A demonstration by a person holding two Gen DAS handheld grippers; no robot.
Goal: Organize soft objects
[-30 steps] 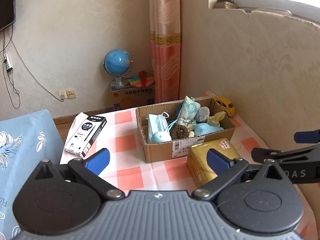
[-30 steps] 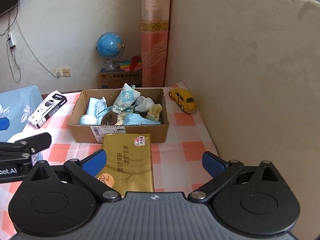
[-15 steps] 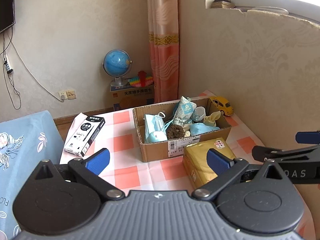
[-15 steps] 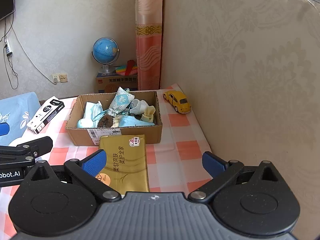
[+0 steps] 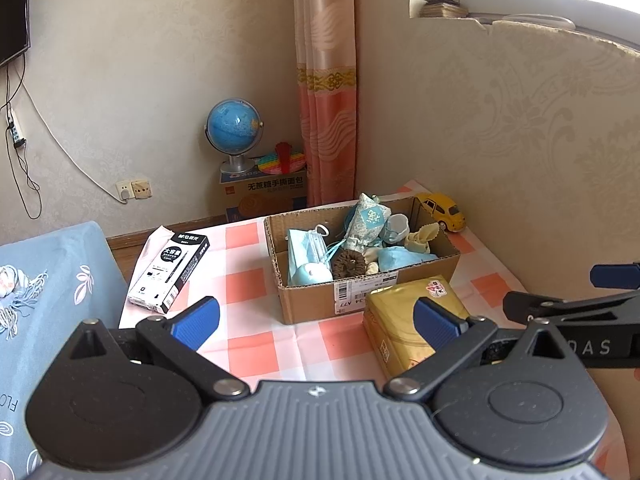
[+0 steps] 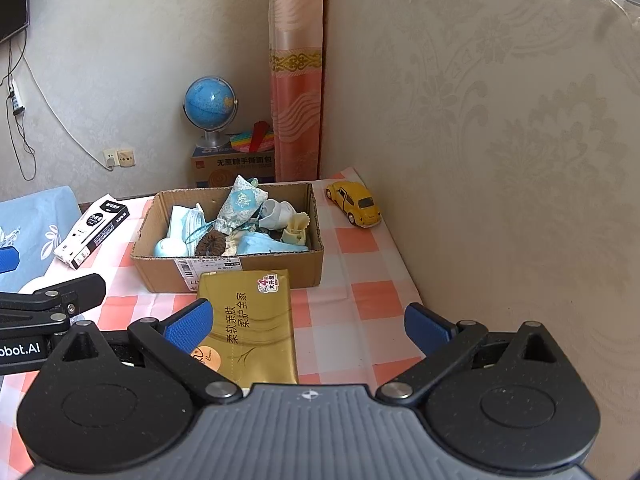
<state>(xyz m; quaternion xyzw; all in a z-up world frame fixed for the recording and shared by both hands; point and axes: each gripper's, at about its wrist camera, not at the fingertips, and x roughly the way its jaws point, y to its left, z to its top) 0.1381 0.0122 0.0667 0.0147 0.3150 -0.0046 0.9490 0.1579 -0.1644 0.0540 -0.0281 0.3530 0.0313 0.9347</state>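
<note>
A cardboard box (image 5: 312,304) (image 6: 160,268) stands on the checked table and holds soft things: blue face masks (image 5: 306,246) (image 6: 186,224), a patterned sachet (image 5: 366,220) (image 6: 240,204), a brown scrunchie (image 5: 350,265) (image 6: 211,243) and a yellow cloth (image 5: 420,236). A gold tissue pack (image 5: 404,332) (image 6: 252,324) lies in front of the box. My left gripper (image 5: 316,316) is open and empty, held back from the box. My right gripper (image 6: 308,322) is open and empty above the tissue pack's near end.
A black-and-white pen box (image 5: 170,270) (image 6: 94,232) lies at the table's left. A yellow toy car (image 5: 442,210) (image 6: 354,202) sits at the far right by the padded wall. A globe (image 5: 234,132) stands on a carton behind. A blue cushion (image 5: 44,280) is at left.
Both grippers have drawn back and up a little from the table; the box and tissue pack look smaller and farther. Both stay open and empty. No object has moved.
</note>
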